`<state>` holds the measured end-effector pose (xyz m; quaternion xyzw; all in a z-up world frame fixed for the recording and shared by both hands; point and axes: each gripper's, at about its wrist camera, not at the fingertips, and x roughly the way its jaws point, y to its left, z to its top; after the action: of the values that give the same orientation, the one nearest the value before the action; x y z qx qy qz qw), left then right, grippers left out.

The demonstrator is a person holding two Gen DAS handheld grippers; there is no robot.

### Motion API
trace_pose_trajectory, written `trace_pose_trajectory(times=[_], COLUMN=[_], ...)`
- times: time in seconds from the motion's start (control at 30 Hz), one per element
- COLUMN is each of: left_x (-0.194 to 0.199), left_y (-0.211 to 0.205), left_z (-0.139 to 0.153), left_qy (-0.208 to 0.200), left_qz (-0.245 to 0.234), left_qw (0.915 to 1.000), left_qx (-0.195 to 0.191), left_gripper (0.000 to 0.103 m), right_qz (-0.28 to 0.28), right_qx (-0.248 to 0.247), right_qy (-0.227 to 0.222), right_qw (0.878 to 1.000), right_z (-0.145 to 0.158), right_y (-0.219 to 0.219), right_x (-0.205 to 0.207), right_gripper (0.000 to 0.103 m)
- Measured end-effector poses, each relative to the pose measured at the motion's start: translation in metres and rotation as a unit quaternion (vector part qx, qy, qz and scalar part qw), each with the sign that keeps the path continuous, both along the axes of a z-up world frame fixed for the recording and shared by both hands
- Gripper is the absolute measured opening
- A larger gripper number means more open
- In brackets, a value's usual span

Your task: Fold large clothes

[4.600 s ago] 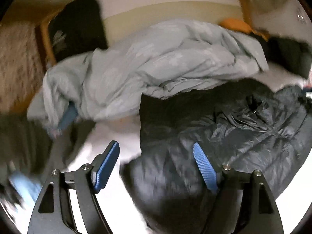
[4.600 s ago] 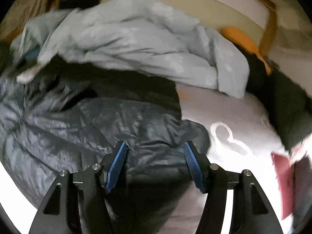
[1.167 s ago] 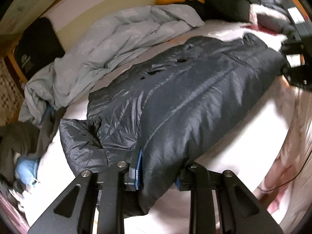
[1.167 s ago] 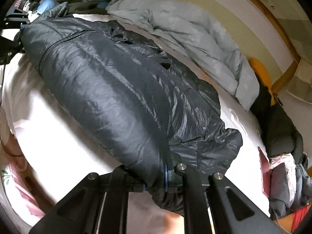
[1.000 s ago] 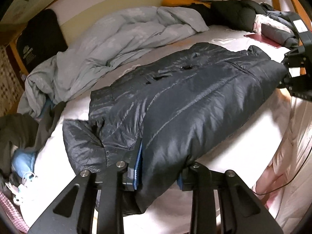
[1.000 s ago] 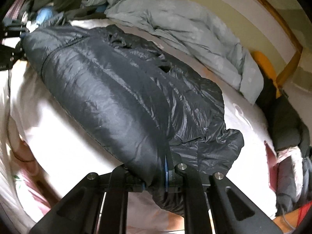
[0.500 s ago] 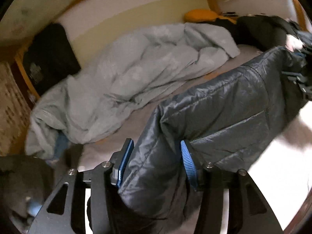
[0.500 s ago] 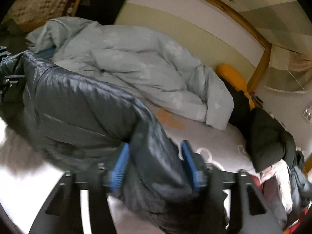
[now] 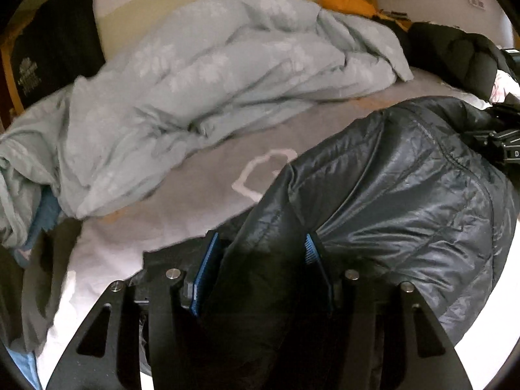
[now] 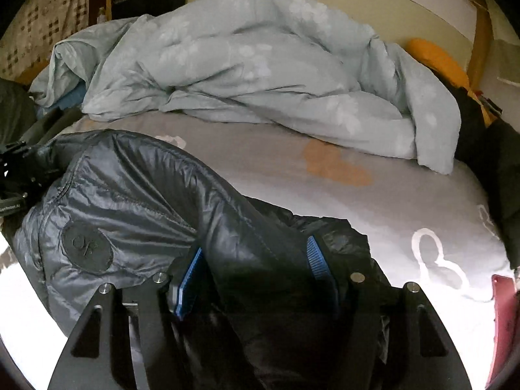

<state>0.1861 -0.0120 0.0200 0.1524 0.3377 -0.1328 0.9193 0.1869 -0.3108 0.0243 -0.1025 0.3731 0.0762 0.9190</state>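
Note:
A dark quilted puffer jacket is doubled over on the grey bed sheet. In the right wrist view the jacket shows a round logo patch. My left gripper has its blue pads spread, with a thick fold of the jacket lying between them. My right gripper stands the same way, jaws apart around the jacket's other end. Each gripper shows at the edge of the other's view, the right one in the left wrist view.
A rumpled light blue duvet lies along the far side of the bed against the headboard. An orange pillow and dark clothes sit at the right. A red item lies at the right edge. Clothes pile at the left.
Both grippers have gone from shut on the jacket's edge to open. The jacket was lifted and swung forward, folding over itself, and now lies lower on the bed.

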Motion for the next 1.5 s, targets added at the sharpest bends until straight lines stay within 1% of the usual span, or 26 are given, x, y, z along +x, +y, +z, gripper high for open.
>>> trace_pose_trajectory(times=[0.03, 0.07, 0.1, 0.13, 0.17, 0.23, 0.3, 0.33, 0.37, 0.4, 0.43, 0.47, 0.5, 0.53, 0.63, 0.7, 0.77, 0.9, 0.97, 1.07, 1.13, 1.2, 1.3, 1.4, 1.43, 1.5], left_x=[-0.005, -0.013, -0.021, -0.032, -0.044, -0.065, -0.080, -0.087, -0.095, -0.101, -0.103, -0.103, -0.103, -0.101, -0.088, -0.075, -0.051, -0.010, -0.002, 0.003, 0.006, 0.004, -0.013, -0.042, -0.048, -0.056], left_y=[0.002, 0.008, 0.013, 0.020, 0.028, 0.044, 0.055, 0.060, 0.064, 0.067, 0.067, 0.066, 0.065, 0.063, 0.055, 0.052, 0.057, 0.096, 0.106, 0.114, 0.119, 0.122, 0.119, 0.108, 0.104, 0.090], left_z=[0.007, 0.017, 0.028, 0.040, 0.054, 0.076, 0.093, 0.098, 0.102, 0.103, 0.102, 0.099, 0.096, 0.091, 0.068, 0.052, 0.034, 0.007, -0.007, -0.028, -0.037, -0.035, -0.002, 0.040, 0.049, 0.059], left_qy=[-0.013, -0.032, -0.051, -0.073, -0.097, -0.127, -0.140, -0.146, -0.150, -0.147, -0.138, -0.127, -0.119, -0.108, -0.075, -0.080, -0.085, -0.048, -0.033, -0.009, 0.005, 0.000, -0.053, -0.114, -0.124, -0.116], left_qz=[0.000, 0.004, 0.010, 0.017, 0.021, 0.029, 0.048, 0.054, 0.054, 0.051, 0.048, 0.047, 0.047, 0.042, 0.033, 0.038, 0.073, 0.142, 0.160, 0.171, 0.179, 0.188, 0.178, 0.152, 0.140, 0.105], left_qw=[0.9999, 0.9993, 0.9982, 0.9961, 0.9929, 0.9870, 0.9841, 0.9826, 0.9812, 0.9812, 0.9825, 0.9845, 0.9859, 0.9874, 0.9921, 0.9944, 0.9936, 0.9878, 0.9861, 0.9852, 0.9837, 0.9820, 0.9817, 0.9781, 0.9775, 0.9803], left_qx=[-0.006, -0.019, -0.032, -0.046, -0.065, -0.094, -0.098, -0.102, -0.109, -0.115, -0.115, -0.111, -0.108, -0.107, -0.095, -0.057, -0.009, -0.041, -0.032, -0.002, -0.012, -0.019, -0.040, -0.084, -0.097, -0.120], left_gripper=[0.053, 0.053, 0.059, 0.068, 0.071, 0.071, 0.071, 0.071, 0.071, 0.070, 0.065, 0.060, 0.053, 0.048, 0.039, 0.039, 0.039, 0.038, 0.038, 0.038, 0.038, 0.034, 0.034, 0.034, 0.034, 0.034], right_qz=[-0.001, -0.004, -0.010, -0.018, -0.025, -0.039, -0.057, -0.057, -0.049, -0.041, -0.030, -0.019, -0.004, 0.008, 0.005, -0.018, -0.051, -0.104, -0.106, -0.110, -0.112, -0.117, -0.119, -0.107, -0.097, -0.083], right_qx=[0.005, 0.010, 0.011, 0.013, 0.020, 0.039, 0.058, 0.071, 0.086, 0.093, 0.097, 0.101, 0.104, 0.101, 0.069, 0.054, 0.045, 0.050, 0.051, 0.046, 0.046, 0.033, 0.046, 0.076, 0.082, 0.091], right_qy=[-0.009, -0.024, -0.040, -0.063, -0.089, -0.121, -0.150, -0.162, -0.167, -0.162, -0.146, -0.134, -0.119, -0.103, -0.082, -0.073, -0.069, -0.047, -0.036, -0.020, -0.009, -0.014, -0.040, -0.070, -0.078, -0.080], right_qw=[1.000, 1.000, 0.999, 0.998, 0.996, 0.991, 0.985, 0.983, 0.981, 0.982, 0.984, 0.986, 0.987, 0.990, 0.994, 0.996, 0.995, 0.992, 0.992, 0.993, 0.993, 0.992, 0.991, 0.989, 0.989, 0.989], right_z=[0.004, 0.011, 0.018, 0.027, 0.039, 0.056, 0.072, 0.078, 0.083, 0.086, 0.085, 0.082, 0.077, 0.070, 0.051, 0.037, 0.025, 0.005, -0.003, -0.018, -0.028, -0.027, -0.006, 0.020, 0.028, 0.034], right_y=[-0.001, -0.003, -0.006, -0.010, -0.015, -0.024, -0.032, -0.035, -0.037, -0.036, -0.033, -0.031, -0.027, -0.023, -0.017, -0.023, -0.038, -0.065, -0.069, -0.071, -0.071, -0.067, -0.064, -0.057, -0.051, -0.042], right_x=[-0.005, -0.012, -0.020, -0.030, -0.040, -0.056, -0.072, -0.080, -0.087, -0.090, -0.091, -0.092, -0.091, -0.088, -0.076, -0.064, -0.047, -0.019, -0.009, 0.002, 0.004, 0.003, -0.010, -0.027, -0.033, -0.039], right_gripper=[0.064, 0.070, 0.073, 0.080, 0.081, 0.081, 0.081, 0.079, 0.065, 0.055, 0.040, 0.028, 0.023, 0.017, 0.017, 0.017, 0.017, 0.017, 0.017, 0.017, 0.017, 0.017, 0.017, 0.017, 0.017, 0.017])
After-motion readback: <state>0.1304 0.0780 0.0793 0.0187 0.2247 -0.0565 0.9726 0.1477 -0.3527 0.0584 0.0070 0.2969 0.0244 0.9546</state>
